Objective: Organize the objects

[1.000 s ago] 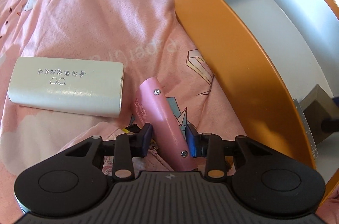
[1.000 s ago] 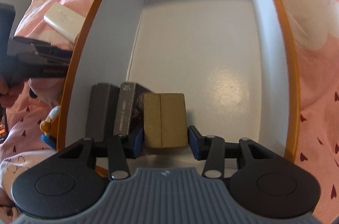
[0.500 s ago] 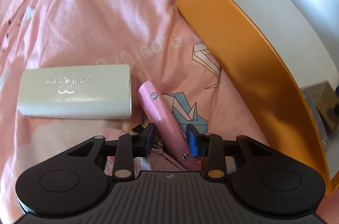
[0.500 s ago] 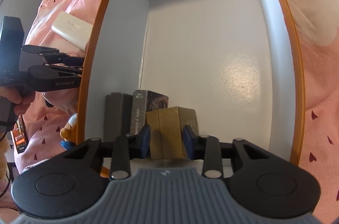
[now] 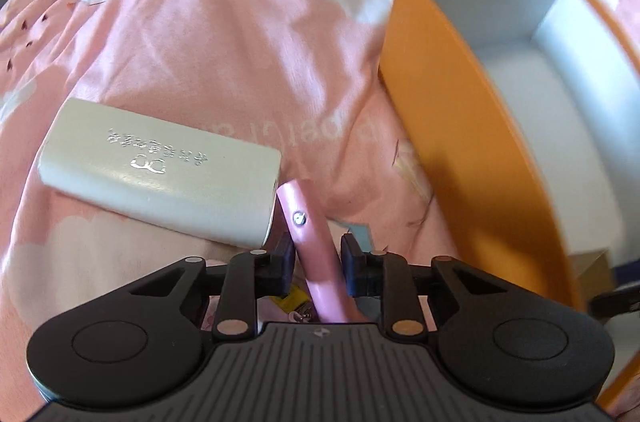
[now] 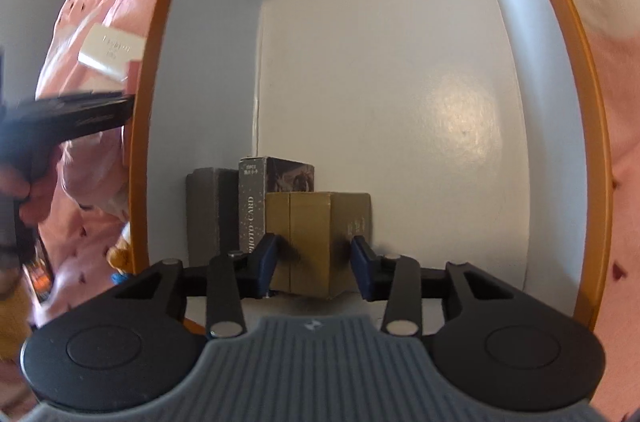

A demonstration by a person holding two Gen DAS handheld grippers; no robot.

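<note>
While you work beside the orange box (image 5: pixel 472 158), which serves as landmark for every line below, this is how things lie:

Left gripper (image 5: pixel 316 264): just outside the box's left wall, pointing steeply down at the bedding; your jaws are closing, with the pink case between them.
Pink case (image 5: pixel 316 254): a slim pink piece with a small screw head, standing up between the pads; the left pad looks to be against it, but on the right you cannot tell whether a sliver of gap remains.
White case (image 5: pixel 160 174): farther from the box than the pink case, lying flat, its near corner just beside the pink tip.
Pink sheet (image 5: pixel 224 34): under the box and both cases, printed with clouds and hearts.
Right gripper (image 6: pixel 314 258): inside the box at its near end; your jaws are opening, pads either side of the gold box and apart from it.
Gold box (image 6: pixel 318 238): upright on the box floor.
Dark card box (image 6: pixel 264 202): just left of the gold box, touching it.
Grey box (image 6: pixel 206 210): against the box's left wall.
Box floor beyond: bare white up to the far wall.
</note>
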